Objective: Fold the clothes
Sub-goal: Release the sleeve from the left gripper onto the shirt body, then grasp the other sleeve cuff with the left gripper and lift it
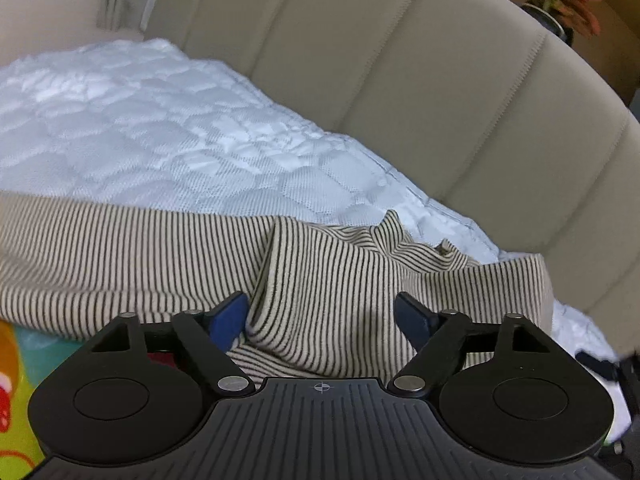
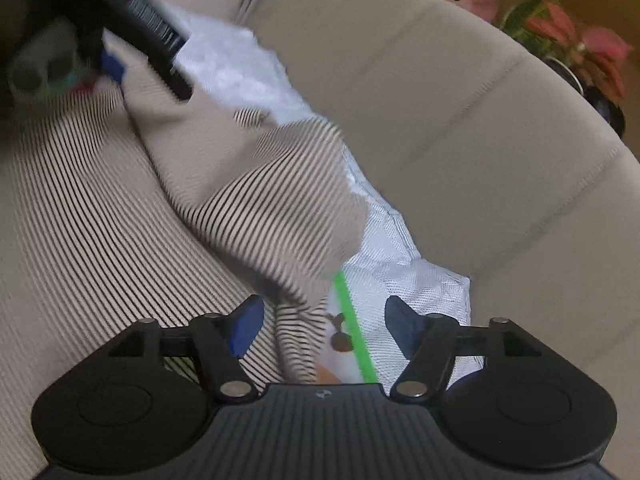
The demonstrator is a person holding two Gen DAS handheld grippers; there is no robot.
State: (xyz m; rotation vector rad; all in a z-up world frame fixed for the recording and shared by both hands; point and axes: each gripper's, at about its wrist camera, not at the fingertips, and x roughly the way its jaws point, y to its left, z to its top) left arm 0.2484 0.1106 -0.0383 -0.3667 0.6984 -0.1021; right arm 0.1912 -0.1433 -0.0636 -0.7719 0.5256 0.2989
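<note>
On a white quilted bed cover (image 1: 160, 128) beside a tan padded, channel-stitched headboard (image 1: 400, 80): soft cream knit garment with fine dark stripes (image 1: 120, 264), long axis across the left wrist view, rumpled fold rising between the spread blue pads of the left gripper (image 1: 322, 314), not pinched. From the right wrist view: same striped garment (image 2: 100, 220) blurred, sleeve-like lobe angled toward the right gripper (image 2: 322, 320), jaws apart over its edge and a bright printed sheet (image 2: 348, 336).

Beige padded sofa (image 1: 400, 92) curving behind and right of jaws. White quilted cover (image 1: 140, 128) spread on seat ahead of jaws; striped garment (image 1: 320, 292) on cover, bunched between jaws.
</note>
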